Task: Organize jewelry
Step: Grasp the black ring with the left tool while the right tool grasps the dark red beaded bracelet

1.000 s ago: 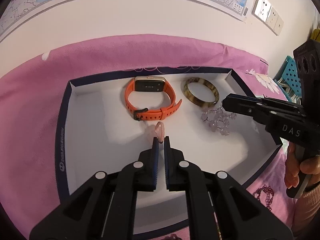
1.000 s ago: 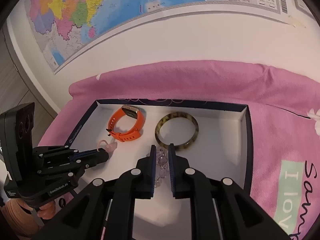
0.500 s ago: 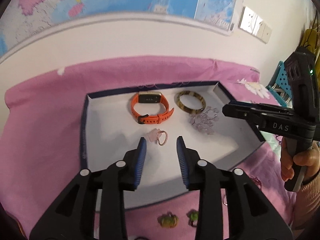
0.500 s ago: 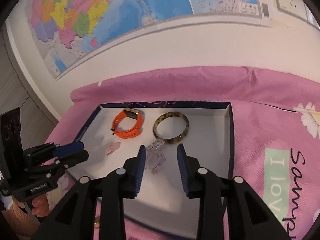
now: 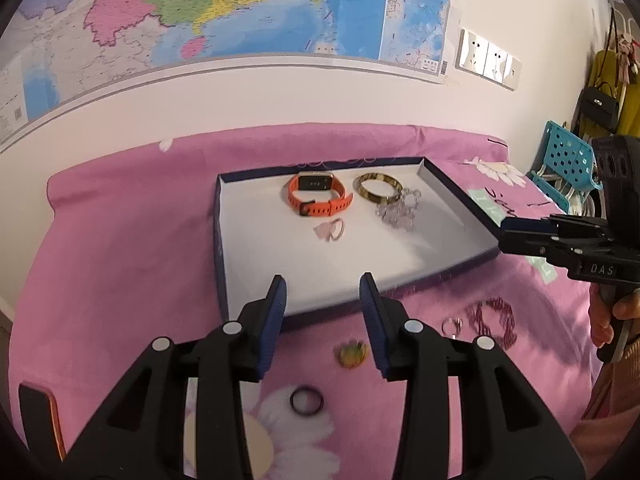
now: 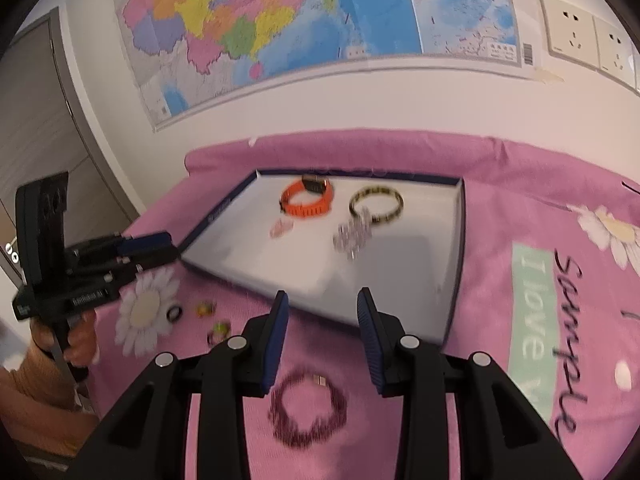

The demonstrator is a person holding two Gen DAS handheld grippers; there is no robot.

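Jewelry is split between a shallow white tray (image 5: pixel 240 216) with a dark blue rim and the pink flowered cloth (image 5: pixel 120 240) around it. Inside the tray lie an orange watch (image 5: pixel 320 197), a mottled bangle (image 5: pixel 378 187) just beside it, a clear bead bracelet (image 5: pixel 398 210) touching the bangle's near edge, and a small pink ring (image 5: pixel 330 231) in front of the watch.

Left claw (image 5: pixel 322 316) hangs wide open over the tray's near rim, holding nothing. Just beneath and in front of its tips, on the cloth, sit a small yellow-green ornament (image 5: pixel 351 354), blurred, and a dark ring (image 5: pixel 306 399) nearer the camera. A silver ring (image 5: pixel 452 326) and a dark red bead bracelet (image 5: pixel 492 320) lie off to its right.

Right claw (image 6: pixel 322 334) is likewise spread open and empty, poised above the near rim of the tray. The dark red bead bracelet (image 6: pixel 307 410) lies on the cloth right below it, between the two fingers as seen from the right wrist. To its left are the dark ring (image 6: pixel 174 313) and two small colored pieces (image 6: pixel 205 309), too blurred to identify.
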